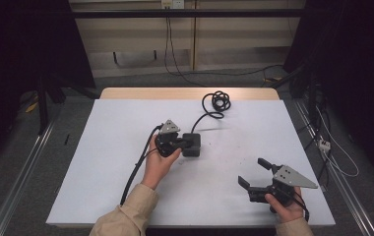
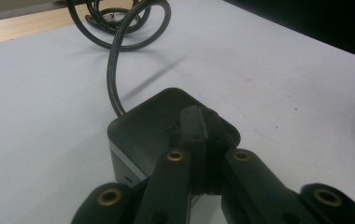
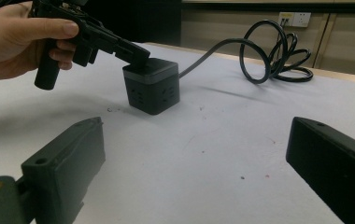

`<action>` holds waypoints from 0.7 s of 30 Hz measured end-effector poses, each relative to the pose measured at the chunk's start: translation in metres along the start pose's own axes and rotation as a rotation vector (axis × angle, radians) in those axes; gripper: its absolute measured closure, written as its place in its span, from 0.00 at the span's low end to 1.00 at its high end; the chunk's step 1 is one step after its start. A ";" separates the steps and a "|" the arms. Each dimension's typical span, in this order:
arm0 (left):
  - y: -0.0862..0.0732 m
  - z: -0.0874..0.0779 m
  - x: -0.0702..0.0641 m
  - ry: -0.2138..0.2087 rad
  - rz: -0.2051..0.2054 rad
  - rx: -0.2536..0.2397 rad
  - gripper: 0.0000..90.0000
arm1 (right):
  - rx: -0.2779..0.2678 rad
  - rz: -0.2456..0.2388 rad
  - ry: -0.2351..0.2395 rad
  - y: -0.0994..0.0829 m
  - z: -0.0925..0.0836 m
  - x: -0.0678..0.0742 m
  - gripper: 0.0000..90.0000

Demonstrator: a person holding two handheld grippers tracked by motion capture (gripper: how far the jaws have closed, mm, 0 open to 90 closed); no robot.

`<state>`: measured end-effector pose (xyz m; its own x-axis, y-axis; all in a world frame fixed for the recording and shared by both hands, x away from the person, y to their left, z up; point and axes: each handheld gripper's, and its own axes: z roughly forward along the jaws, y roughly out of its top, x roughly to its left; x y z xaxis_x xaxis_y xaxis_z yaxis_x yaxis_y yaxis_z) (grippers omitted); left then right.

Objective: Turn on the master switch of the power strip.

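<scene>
A black cube-shaped power block (image 1: 192,144) with sockets in its sides sits mid-worktop (image 1: 126,162), its cord (image 1: 218,103) coiled at the far edge. No readable writing. The left gripper (image 1: 184,142), jaws closed together, rests its tip on the block's top. The right gripper (image 1: 254,173) hovers well apart, jaws wide, empty.

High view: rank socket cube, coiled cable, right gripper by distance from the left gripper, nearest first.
From the left gripper:
1. Socket cube: right under its shut jaws, mid-table.
2. Coiled cable: toward the far edge, up and right.
3. Right gripper: near edge at right, jaws open.
</scene>
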<state>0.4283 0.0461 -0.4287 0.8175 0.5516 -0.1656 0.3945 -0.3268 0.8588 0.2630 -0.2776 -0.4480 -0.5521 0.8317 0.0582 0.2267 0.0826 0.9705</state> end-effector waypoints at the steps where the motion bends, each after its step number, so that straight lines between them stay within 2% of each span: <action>1: 0.000 0.000 0.000 -0.001 0.001 0.002 1.00 | -0.001 0.000 0.000 0.000 0.000 0.000 0.04; 13: 0.000 0.000 -0.001 0.007 0.003 0.003 1.00 | 0.001 0.003 0.000 0.000 0.000 0.000 0.04; 21: 0.000 0.000 -0.001 0.006 -0.010 -0.001 1.00 | -0.002 0.005 -0.001 0.000 0.000 -0.001 0.04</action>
<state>0.4270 0.0458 -0.4286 0.8107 0.5597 -0.1716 0.4028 -0.3205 0.8573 0.2631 -0.2786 -0.4482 -0.5504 0.8325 0.0634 0.2281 0.0769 0.9706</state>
